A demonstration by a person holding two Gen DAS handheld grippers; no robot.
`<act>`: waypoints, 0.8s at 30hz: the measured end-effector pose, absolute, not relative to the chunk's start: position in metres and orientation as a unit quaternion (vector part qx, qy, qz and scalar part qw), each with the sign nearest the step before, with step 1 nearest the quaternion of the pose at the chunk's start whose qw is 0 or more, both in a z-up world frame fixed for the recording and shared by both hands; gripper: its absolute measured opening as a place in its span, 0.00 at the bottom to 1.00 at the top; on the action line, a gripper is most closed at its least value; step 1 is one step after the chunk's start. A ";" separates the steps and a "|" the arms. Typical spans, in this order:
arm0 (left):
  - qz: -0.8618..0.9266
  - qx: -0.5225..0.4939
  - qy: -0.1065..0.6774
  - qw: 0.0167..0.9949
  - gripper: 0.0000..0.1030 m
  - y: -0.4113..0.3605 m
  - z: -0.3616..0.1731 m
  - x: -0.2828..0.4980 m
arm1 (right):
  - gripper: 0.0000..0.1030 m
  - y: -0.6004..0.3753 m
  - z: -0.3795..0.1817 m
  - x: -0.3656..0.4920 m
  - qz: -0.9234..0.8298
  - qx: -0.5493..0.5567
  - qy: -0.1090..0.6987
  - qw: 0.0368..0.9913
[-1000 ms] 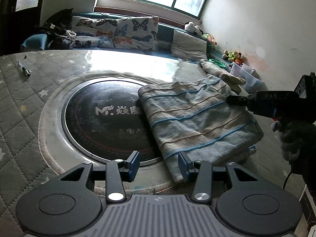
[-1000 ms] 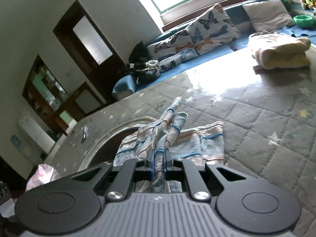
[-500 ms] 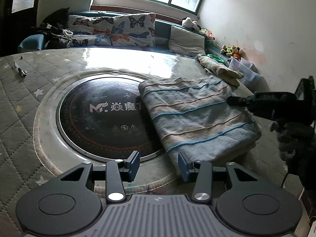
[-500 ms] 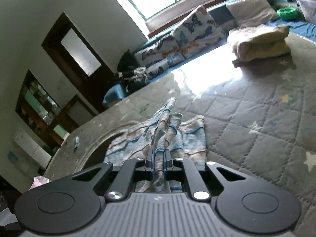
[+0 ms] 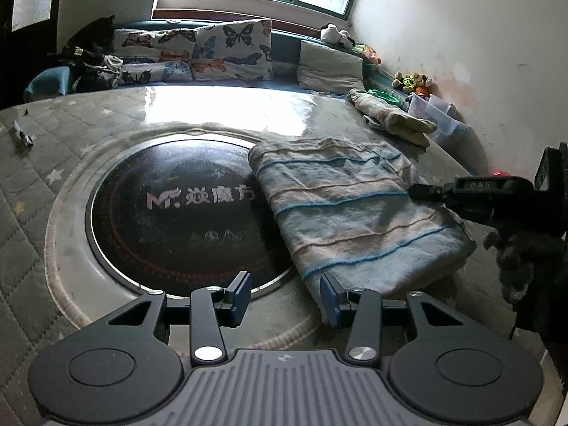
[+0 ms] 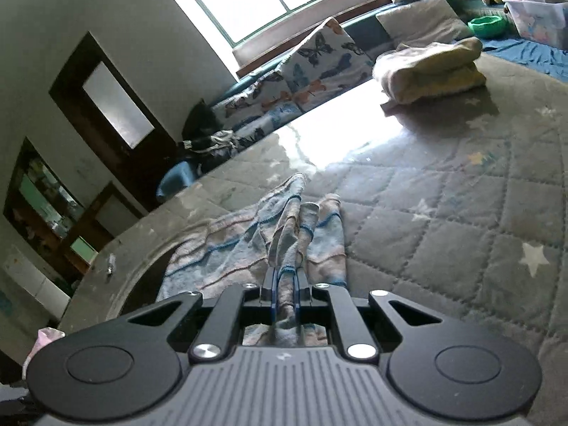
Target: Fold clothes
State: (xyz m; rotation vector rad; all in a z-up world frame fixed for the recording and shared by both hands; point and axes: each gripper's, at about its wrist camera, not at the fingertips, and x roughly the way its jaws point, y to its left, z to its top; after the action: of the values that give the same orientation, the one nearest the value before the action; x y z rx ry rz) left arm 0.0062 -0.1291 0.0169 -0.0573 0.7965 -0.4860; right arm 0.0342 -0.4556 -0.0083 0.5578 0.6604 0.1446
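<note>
A: Ahead of both tongs spreads the quilted table cover (image 6: 461, 234), and the round glass hob (image 5: 170, 213) set into it lies just beyond the left gripper (image 5: 284, 293).

B: The striped towel (image 5: 355, 209) lies folded across the hob's right edge, ahead and right of those jaws, which stand partly apart and hold nothing.

A: The right gripper (image 6: 284, 284) has a bunched edge of the same towel between its pads; its jaws are just beginning to open.

B: There lies the risk. If that pinch lets go before the edge is laid flat, the bunch could slump and spoil the fold.

A: A second folded towel (image 6: 433, 71) sits well beyond, clear of trouble.
</note>
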 end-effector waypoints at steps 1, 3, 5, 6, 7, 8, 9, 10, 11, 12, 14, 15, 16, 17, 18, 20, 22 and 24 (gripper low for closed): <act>-0.235 -0.026 0.380 0.894 0.45 -0.130 0.019 0.008 | 0.13 -0.456 -0.008 0.034 0.068 0.268 0.325 0.905; -0.237 -0.023 0.371 0.897 0.45 -0.131 0.024 0.011 | 0.24 -0.458 -0.005 0.030 0.061 0.256 0.328 0.907; -0.240 -0.019 0.363 0.900 0.45 -0.133 0.029 0.014 | 0.24 -0.459 0.005 0.028 0.050 0.232 0.322 0.916; -0.242 -0.016 0.360 0.901 0.45 -0.135 0.031 0.017 | 0.24 -0.458 0.010 0.029 0.053 0.223 0.317 0.920; -0.243 -0.013 0.356 0.902 0.45 -0.138 0.033 0.020 | 0.24 -0.457 0.016 0.030 0.056 0.214 0.311 0.924; -0.244 -0.010 0.352 0.904 0.45 -0.141 0.035 0.023 | 0.24 -0.457 0.022 0.031 0.059 0.205 0.306 0.928; -0.245 -0.007 0.348 0.905 0.45 -0.144 0.037 0.026 | 0.24 -0.453 0.026 0.038 0.068 0.192 0.306 0.930; -0.247 -0.005 0.344 0.906 0.45 -0.147 0.039 0.030 | 0.24 -0.449 0.030 0.045 0.077 0.178 0.305 0.932; -0.248 -0.002 0.341 0.907 0.44 -0.151 0.040 0.035 | 0.24 -0.445 0.034 0.051 0.087 0.164 0.304 0.934; -0.250 0.001 0.339 0.907 0.43 -0.155 0.041 0.040 | 0.24 -0.441 0.037 0.058 0.096 0.150 0.304 0.936; -0.258 0.004 0.336 0.906 0.43 -0.165 0.043 0.051 | 0.24 -0.430 0.037 0.073 0.114 0.118 0.317 0.934; -0.265 0.005 0.335 0.904 0.43 -0.170 0.043 0.057 | 0.24 -0.423 0.036 0.082 0.124 0.099 0.326 0.932; -0.270 0.006 0.336 0.902 0.43 -0.175 0.043 0.064 | 0.24 -0.417 0.035 0.088 0.127 0.082 0.330 0.932; -0.275 0.007 0.337 0.900 0.43 -0.179 0.042 0.070 | 0.24 -0.414 0.033 0.093 0.131 0.070 0.334 0.931; -0.280 0.010 0.339 0.898 0.43 -0.185 0.041 0.076 | 0.24 -0.409 0.031 0.098 0.137 0.052 0.339 0.929; -0.290 0.019 0.340 0.894 0.41 -0.198 0.038 0.089 | 0.24 -0.402 0.026 0.107 0.145 0.027 0.349 0.926; -0.295 0.031 0.342 0.892 0.41 -0.208 0.032 0.101 | 0.23 -0.403 0.020 0.114 0.148 0.022 0.360 0.921; -0.295 0.036 0.350 0.889 0.40 -0.215 0.025 0.116 | 0.23 -0.410 0.013 0.117 0.150 0.027 0.367 0.918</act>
State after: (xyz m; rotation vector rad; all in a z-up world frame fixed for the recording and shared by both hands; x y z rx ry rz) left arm 0.1156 -0.2153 0.0250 0.0749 0.7266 -0.6128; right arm 0.1172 -0.4097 0.0133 0.0561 0.7538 0.3082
